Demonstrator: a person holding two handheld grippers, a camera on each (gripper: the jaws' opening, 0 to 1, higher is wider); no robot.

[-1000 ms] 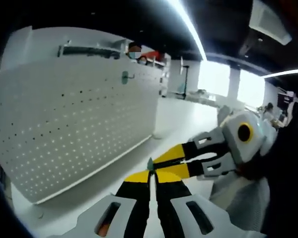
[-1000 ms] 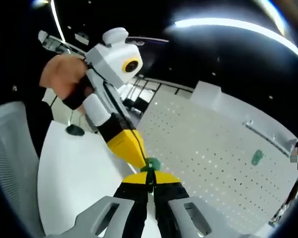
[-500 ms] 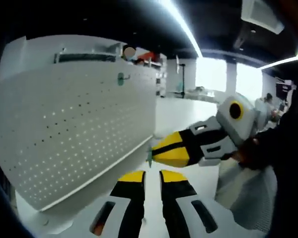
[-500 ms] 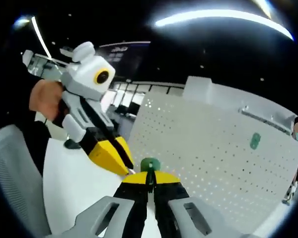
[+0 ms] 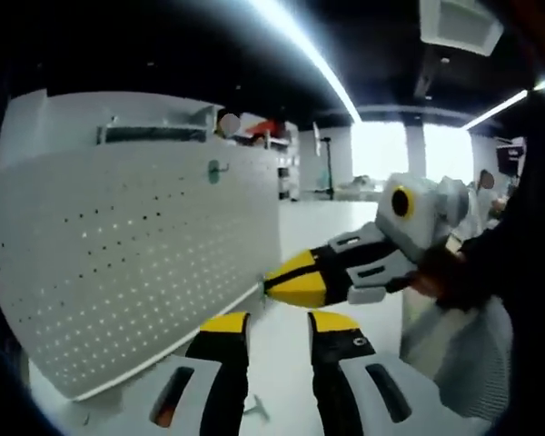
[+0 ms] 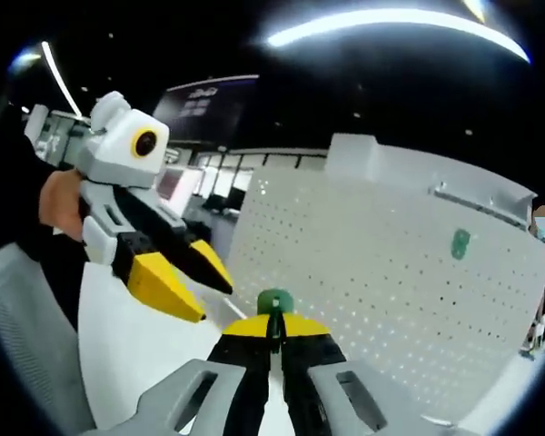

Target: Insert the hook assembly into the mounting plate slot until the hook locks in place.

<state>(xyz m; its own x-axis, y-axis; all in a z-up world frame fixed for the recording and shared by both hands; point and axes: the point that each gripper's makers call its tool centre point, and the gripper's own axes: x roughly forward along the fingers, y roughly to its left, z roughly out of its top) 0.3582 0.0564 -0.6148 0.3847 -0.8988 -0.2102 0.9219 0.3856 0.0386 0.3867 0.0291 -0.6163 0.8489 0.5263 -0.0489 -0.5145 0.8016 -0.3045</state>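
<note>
- In the right gripper view, the right gripper (image 6: 273,320) has its jaws pressed together on a small green hook (image 6: 273,302), whose round top sticks up above the yellow tips.
- The left gripper (image 5: 280,320) has its jaws apart with nothing between them (the same shows in the right gripper view, where it sits off to the left).
- The white pegboard (image 6: 391,272) stands upright on the white table (image 6: 136,336), beyond the hook and not touching it.
- A second green piece (image 6: 460,243) hangs high on the pegboard; its shape is too small to tell, perhaps another hook.

1 pegboard (image 6: 391,263), 2 green hooks (image 6: 274,301) (image 6: 460,243), 2 grippers (image 6: 272,331) (image 5: 279,320).
</note>
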